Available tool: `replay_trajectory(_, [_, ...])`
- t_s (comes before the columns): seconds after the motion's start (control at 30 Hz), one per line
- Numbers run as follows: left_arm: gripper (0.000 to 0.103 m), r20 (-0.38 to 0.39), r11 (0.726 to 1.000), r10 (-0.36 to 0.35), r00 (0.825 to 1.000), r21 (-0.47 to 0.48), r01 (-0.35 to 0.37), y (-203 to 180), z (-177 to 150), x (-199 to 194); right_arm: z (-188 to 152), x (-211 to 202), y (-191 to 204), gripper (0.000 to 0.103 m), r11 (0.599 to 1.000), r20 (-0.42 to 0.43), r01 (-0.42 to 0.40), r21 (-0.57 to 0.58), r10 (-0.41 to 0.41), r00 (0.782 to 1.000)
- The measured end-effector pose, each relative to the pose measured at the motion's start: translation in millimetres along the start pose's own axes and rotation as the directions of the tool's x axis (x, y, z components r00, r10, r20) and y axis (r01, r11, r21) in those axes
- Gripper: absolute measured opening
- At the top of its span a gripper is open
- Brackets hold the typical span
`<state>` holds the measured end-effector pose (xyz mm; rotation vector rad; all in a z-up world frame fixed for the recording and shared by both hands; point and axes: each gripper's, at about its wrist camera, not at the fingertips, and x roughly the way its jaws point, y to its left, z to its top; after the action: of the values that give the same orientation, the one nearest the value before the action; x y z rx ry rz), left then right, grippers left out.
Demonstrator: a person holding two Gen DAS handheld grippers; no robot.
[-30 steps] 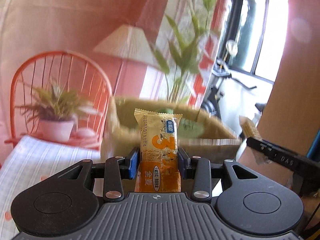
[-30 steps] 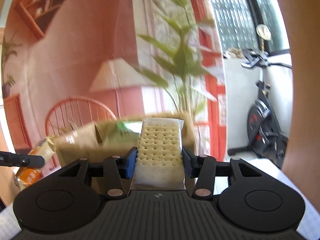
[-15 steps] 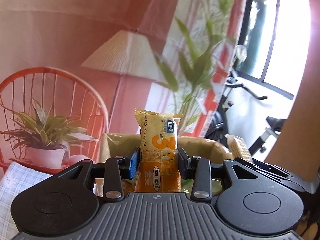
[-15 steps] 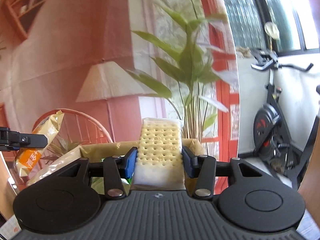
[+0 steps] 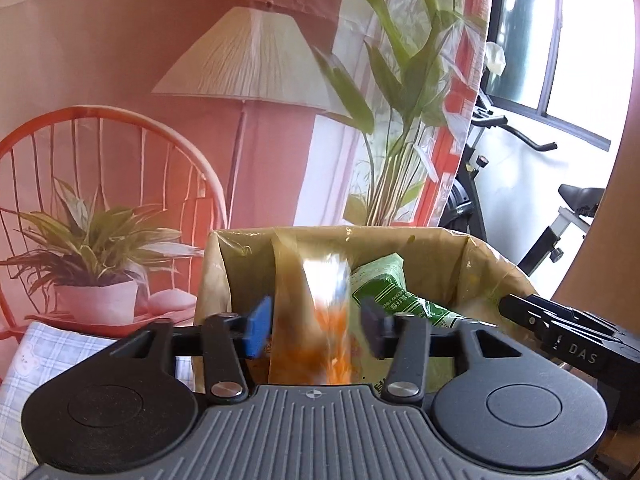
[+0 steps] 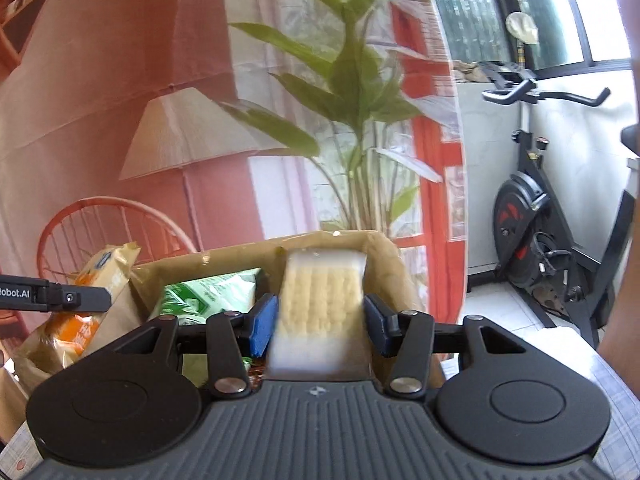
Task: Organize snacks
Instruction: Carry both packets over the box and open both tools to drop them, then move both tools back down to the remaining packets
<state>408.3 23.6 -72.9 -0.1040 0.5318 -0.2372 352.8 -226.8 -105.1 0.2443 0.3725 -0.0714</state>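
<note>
Both grippers hang over an open brown paper bag (image 5: 492, 264) (image 6: 384, 256). My left gripper (image 5: 316, 326) is open, and the orange snack bar (image 5: 326, 312) is a blur between its pads, dropping into the bag. In the right wrist view the same bar (image 6: 96, 292) shows at the left. My right gripper (image 6: 320, 324) is open too, and the clear cracker pack (image 6: 320, 304) blurs between its pads, loose over the bag. A green snack packet (image 5: 392, 288) (image 6: 208, 292) lies inside the bag.
A checked cloth (image 5: 48, 356) covers the table at the left. Behind stand a printed backdrop with a lamp (image 5: 248, 56), an orange chair and a potted plant (image 5: 96, 248). An exercise bike (image 6: 552, 232) stands at the right. The right gripper's finger (image 5: 560, 336) crosses the left view.
Both grippers moved over the bag and opened. The orange bar and the cracker pack, held firmly before, have been let go and are slipping down.
</note>
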Motion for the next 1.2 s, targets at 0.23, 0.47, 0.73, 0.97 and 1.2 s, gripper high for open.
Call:
replay_trajectory(0.23, [0.061,-0.027,1.0,-0.025,0.999,-0.01,0.025,6,-3,-18,0,-26,9,0.056,0.999,0.046,-0.014,-0.036,0.016,0.999])
replay_trajectory(0.47, [0.061,-0.023,0.999,-0.049,0.999,0.003,0.049,20,-11,-63,-12,-62,21,0.056,0.997,0.081,-0.037,-0.068,0.043,0.996])
replay_trajectory(0.73, [0.061,-0.052,0.998,-0.057,0.997,-0.012,0.057,45,-51,-101,-47,-95,39,0.056,0.997,0.071,-0.07,-0.04,0.073,0.995])
replay_trajectory(0.97, [0.061,-0.15,0.996,-0.071,0.986,-0.064,0.062,64,-103,-97,-91,-102,54,0.056,0.996,-0.005,-0.086,-0.037,0.085,0.996])
replay_trajectory(1.2, [0.061,-0.214,0.995,-0.072,0.974,-0.078,0.057,62,-153,-86,-144,-102,56,0.056,0.997,-0.155,-0.08,-0.017,0.077,0.985])
